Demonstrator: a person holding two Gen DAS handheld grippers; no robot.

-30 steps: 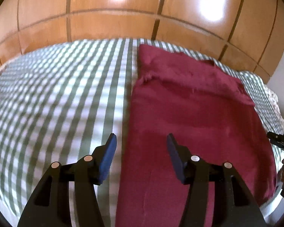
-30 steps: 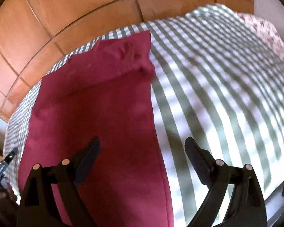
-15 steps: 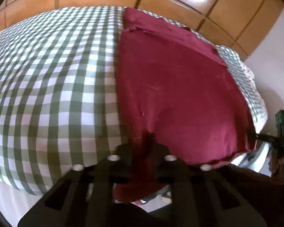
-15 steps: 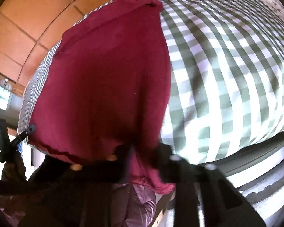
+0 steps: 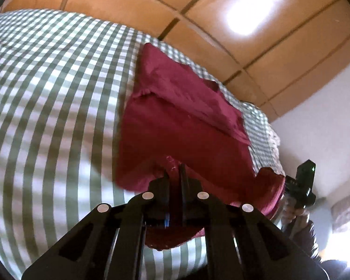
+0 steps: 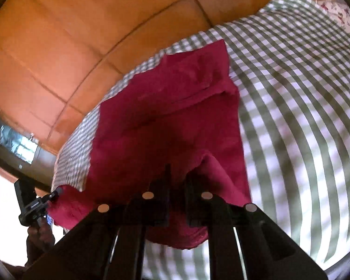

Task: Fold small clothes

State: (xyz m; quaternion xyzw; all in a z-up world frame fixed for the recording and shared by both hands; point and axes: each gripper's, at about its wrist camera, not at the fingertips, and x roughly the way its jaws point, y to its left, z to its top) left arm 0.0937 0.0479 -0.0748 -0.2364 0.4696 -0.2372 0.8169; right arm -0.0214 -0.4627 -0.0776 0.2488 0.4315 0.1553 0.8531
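Observation:
A dark red garment (image 5: pixel 182 121) lies lengthwise on a green-and-white checked bed (image 5: pixel 53 98); its far end is folded over. My left gripper (image 5: pixel 173 170) is shut on the garment's near left corner and holds it lifted off the bed. My right gripper (image 6: pixel 177 175) is shut on the near right corner of the garment (image 6: pixel 165 121), also lifted, with cloth bunched around the fingers. Each gripper shows at the edge of the other's view, the right (image 5: pixel 302 186) and the left (image 6: pixel 35 205), both clamped on the hem.
A glossy orange wooden panelled wall (image 5: pixel 221 23) rises behind the bed. The checked bedding (image 6: pixel 303 107) spreads wide on both sides of the garment. A floral pillow (image 6: pixel 340 11) lies at the far right corner. A white wall (image 5: pixel 326 121) stands to the right.
Both grippers went from open above the garment's near edge to shut on its near corners. They have lifted the hem and carried it forward over the garment.

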